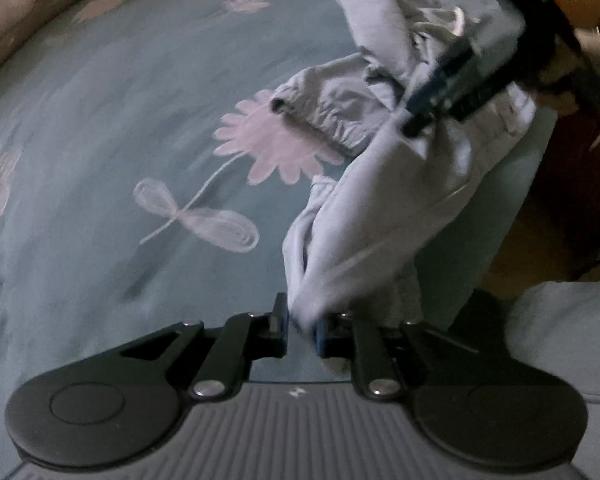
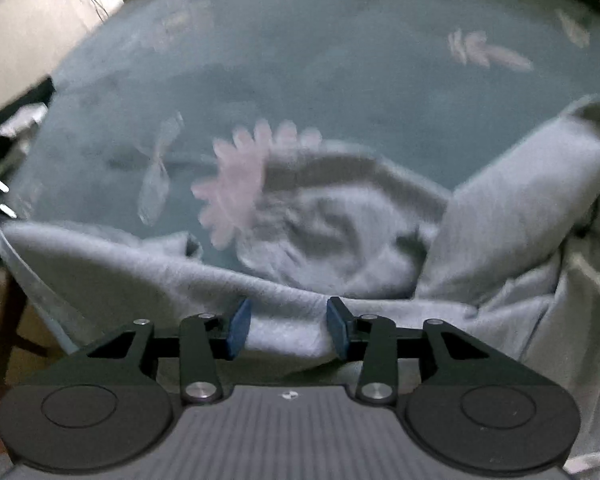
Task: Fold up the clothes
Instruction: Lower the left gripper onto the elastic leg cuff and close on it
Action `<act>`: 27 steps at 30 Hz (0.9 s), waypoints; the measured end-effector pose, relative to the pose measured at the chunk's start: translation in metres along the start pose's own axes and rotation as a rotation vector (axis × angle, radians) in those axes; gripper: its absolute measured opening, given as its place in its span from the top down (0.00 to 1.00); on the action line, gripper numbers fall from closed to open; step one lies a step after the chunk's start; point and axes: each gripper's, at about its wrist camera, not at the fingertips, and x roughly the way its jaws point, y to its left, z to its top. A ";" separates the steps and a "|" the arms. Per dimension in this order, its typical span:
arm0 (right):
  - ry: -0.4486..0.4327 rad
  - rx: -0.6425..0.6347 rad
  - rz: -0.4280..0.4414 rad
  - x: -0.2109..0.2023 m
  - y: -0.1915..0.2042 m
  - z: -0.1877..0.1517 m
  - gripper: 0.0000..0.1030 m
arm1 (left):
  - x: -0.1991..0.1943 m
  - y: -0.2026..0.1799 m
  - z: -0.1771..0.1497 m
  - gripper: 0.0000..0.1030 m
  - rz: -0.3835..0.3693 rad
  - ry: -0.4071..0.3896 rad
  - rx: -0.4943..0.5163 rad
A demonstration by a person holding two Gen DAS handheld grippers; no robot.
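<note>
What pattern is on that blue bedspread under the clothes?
Pale pink daisies and leaf sprigs on the teal bedspread, clearest in the left wrist view.

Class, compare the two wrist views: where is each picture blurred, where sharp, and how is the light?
Left wrist view: dim light; the left tool is sharp, the right tool and pale garment smear. Right wrist view: the right tool is crisp, the flowered bedspread is motion-blurred; fisheye bends its edges.

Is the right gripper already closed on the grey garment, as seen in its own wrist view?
No, the right gripper stands open, its blue pads wide apart over the grey garment.
</note>
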 end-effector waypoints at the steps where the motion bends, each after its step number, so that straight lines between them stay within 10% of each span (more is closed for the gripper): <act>1: 0.024 -0.001 -0.001 0.004 -0.002 -0.003 0.54 | -0.006 0.004 -0.002 0.86 0.002 0.011 -0.025; 7: 0.090 0.010 0.010 0.013 -0.012 -0.024 0.52 | -0.019 0.016 0.018 0.84 0.121 -0.031 -0.025; 13: 0.062 0.007 0.049 0.007 -0.014 -0.022 0.48 | 0.023 0.004 0.087 0.70 0.047 -0.139 0.036; 27: 0.030 0.015 0.151 0.017 -0.034 -0.026 0.39 | 0.142 0.020 0.124 0.59 -0.202 -0.054 -0.511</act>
